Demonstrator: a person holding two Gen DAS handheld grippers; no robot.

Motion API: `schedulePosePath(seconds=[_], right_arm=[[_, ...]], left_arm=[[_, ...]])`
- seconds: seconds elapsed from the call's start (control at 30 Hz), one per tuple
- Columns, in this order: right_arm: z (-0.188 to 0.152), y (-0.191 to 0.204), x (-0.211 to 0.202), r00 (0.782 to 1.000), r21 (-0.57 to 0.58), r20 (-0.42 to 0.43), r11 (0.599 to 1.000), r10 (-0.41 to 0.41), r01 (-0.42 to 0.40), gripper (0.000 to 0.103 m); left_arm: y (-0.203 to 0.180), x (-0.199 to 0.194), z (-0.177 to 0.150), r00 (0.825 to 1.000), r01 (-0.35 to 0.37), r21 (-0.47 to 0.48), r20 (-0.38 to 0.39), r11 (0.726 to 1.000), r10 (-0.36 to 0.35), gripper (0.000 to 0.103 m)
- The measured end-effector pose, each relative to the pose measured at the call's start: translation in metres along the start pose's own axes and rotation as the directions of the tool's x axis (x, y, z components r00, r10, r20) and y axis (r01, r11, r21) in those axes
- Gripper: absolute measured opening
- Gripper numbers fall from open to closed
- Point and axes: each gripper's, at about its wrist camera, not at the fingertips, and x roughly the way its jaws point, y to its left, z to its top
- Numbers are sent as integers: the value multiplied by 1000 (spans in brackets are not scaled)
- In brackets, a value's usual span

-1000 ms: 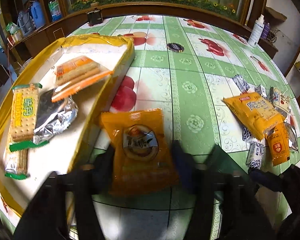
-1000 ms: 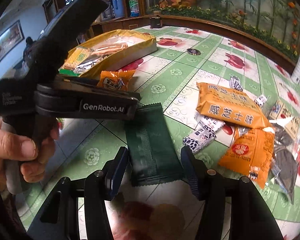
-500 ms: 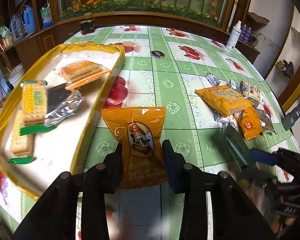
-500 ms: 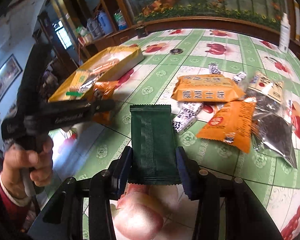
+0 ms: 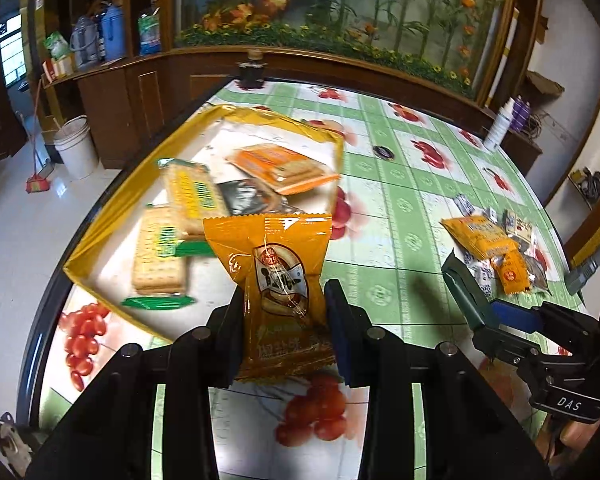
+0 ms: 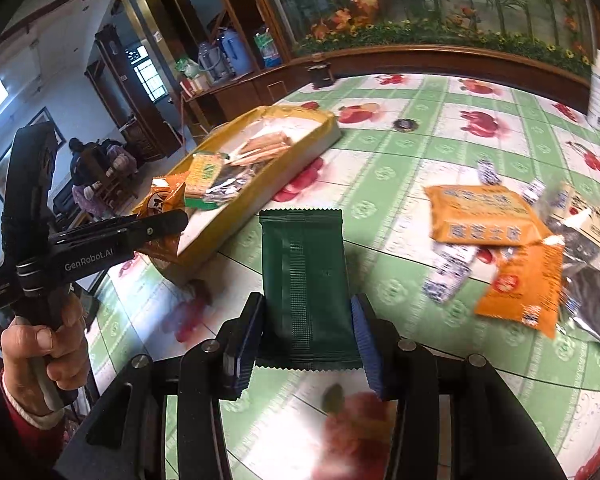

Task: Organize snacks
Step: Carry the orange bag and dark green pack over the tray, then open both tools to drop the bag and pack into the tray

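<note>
Orange snack packet [image 5: 278, 276] at frame centre, long axis running up the frame, clamped by left gripper [image 5: 284, 328] jaws; lower edge hidden behind them. Dark green packet [image 6: 306, 280] likewise upright, pinched in right gripper [image 6: 306, 332]. Yellow tray [image 5: 100, 224] of biscuits upper left, perhaps partly beneath the orange packet. Loose snack pile [image 6: 512, 240] at right on green-checked worktop [image 5: 400, 208]; wooden cabinets behind.
</note>
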Motion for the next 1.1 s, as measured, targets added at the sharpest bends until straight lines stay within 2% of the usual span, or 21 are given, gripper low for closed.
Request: schedulePosePath(seconds=[0.3,0.47,0.6,0.87,1.1], right_arm=[[27,39,22,998,-28,17,997,68,-68,45],[54,58,45,992,-31,32,992,120,-119,45],[78,68,73,987,-13,28,987,160,-160,45],[112,65,129,988,37,-12,987,157,-156,45],[119,65,146,990,15,-18,990,140,-140,45]], left_arm=[[37,8,5,1000,-29,-71,-6,997,29,34],[49,22,11,999,-7,-116,-34,993,3,34],[50,29,15,999,-2,-116,-42,993,-3,34],[60,45,19,997,-28,-129,-70,991,19,34],[56,50,18,995,-77,-99,-65,992,71,35]])
